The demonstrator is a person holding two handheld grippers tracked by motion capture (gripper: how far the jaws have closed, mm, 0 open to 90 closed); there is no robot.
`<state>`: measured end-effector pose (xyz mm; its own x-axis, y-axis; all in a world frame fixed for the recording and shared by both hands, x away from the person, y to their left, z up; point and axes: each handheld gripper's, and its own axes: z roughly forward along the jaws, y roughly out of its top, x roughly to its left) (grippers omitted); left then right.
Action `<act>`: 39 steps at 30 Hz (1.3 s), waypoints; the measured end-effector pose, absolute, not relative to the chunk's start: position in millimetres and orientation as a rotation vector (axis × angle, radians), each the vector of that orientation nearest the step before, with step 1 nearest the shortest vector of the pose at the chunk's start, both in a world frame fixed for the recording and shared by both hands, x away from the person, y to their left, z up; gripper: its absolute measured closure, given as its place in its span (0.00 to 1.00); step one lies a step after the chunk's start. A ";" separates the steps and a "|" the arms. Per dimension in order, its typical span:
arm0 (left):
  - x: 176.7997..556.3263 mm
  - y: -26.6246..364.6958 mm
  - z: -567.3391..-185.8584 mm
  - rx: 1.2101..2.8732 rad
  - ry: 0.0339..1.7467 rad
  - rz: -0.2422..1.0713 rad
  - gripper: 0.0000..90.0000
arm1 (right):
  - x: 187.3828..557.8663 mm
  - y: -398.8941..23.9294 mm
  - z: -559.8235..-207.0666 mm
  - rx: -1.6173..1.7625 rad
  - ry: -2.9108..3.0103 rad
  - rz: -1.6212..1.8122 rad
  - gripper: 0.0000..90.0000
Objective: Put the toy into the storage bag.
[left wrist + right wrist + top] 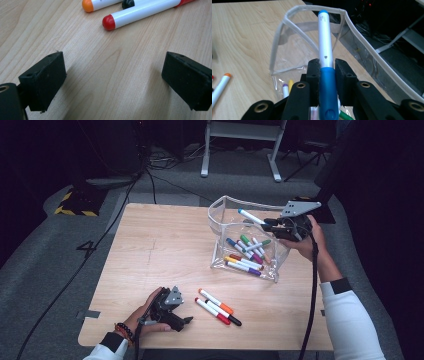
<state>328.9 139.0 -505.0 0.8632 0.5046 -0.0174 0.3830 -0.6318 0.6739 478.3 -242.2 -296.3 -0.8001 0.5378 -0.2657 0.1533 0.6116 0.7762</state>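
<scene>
My right gripper [274,225] is shut on a blue-capped white marker [251,217], held over the open top of a clear plastic pouch [224,205]. In the right gripper view the blue marker [325,42] runs up between the black pads [313,72], pointing across the pouch rim [312,8]. Several coloured markers [247,252] lie inside the pouch. My left gripper [187,320] rests open on the table near the front edge; its two pads [45,80] stand wide apart over bare wood. Three loose markers lie beside it: orange [216,301], black [225,314] and red [212,312].
The wooden table [150,245] stands on grey carpet with cables [75,270] running at the left. A white stand's legs [240,150] rise beyond the far edge. In the left gripper view the red marker's end [109,22] and the orange marker's end [88,5] lie ahead of the jaws.
</scene>
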 end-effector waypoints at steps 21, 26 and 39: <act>328.9 139.0 -505.0 2.328 0.638 0.224 0.06 | 531.6 -242.9 -322.8 0.768 2.512 0.789 0.83; 328.9 139.0 -505.0 2.328 0.638 0.224 0.06 | 532.5 -237.2 -328.8 0.728 2.673 0.676 0.83; 329.0 139.0 -505.0 2.328 0.638 0.224 0.06 | 525.8 -227.3 -329.3 0.674 2.759 0.621 0.71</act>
<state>329.0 139.0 -505.0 0.8637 0.5037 -0.0173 0.3823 -0.6323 0.6738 525.8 -227.3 -329.3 -0.8668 0.4833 -0.1226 0.3843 0.8042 0.4534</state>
